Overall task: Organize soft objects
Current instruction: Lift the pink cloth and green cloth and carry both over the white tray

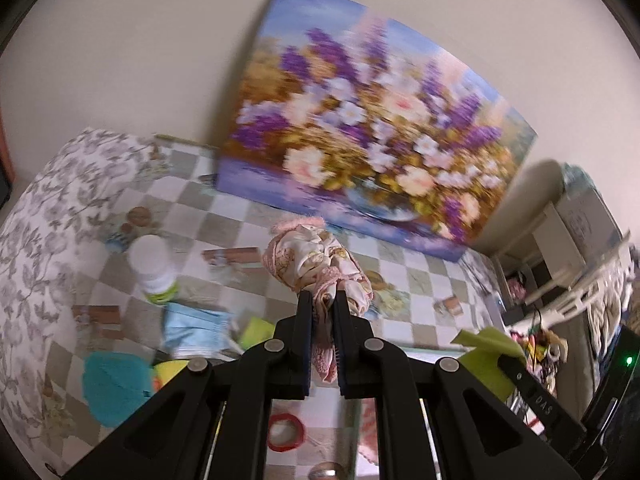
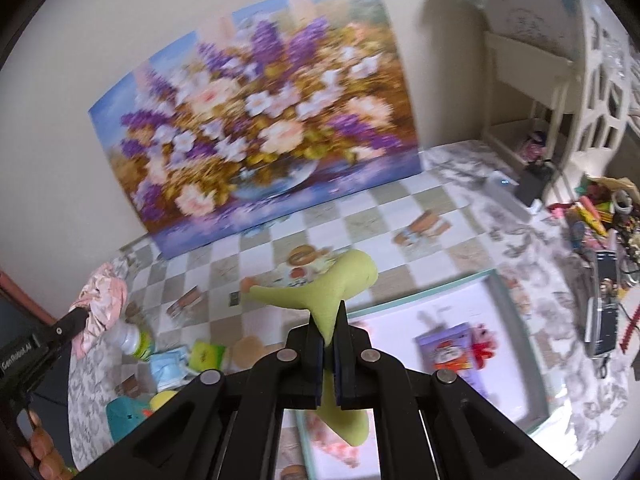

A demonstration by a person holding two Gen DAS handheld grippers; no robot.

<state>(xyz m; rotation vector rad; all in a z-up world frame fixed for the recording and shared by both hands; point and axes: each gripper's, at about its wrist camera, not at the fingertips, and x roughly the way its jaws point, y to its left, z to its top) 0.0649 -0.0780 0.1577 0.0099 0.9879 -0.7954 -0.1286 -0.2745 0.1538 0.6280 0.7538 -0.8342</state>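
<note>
Left gripper [image 1: 323,300] clamped; right gripper [image 2: 330,314] clamped; both angled downward

The left gripper [image 1: 323,300] is black and clamps a pink-and-cream floral cloth [image 1: 316,260] edged in pink lace; the right gripper [image 2: 330,312], also black, pinches a plain lime-green cloth [image 2: 340,284]. The worktop [image 2: 360,216] wears a cream-and-grey-green checked cover with small printed motifs over a white-and-grey leaf-patterned fabric [image 1: 52,208]. Behind stands a painting [image 2: 256,120] of purple, white and peach flowers on blue and gold, and lower down lie a teal cloth [image 1: 116,384], a red tape ring [image 1: 285,432] and a white bottle [image 1: 154,268] with a green label.
</note>
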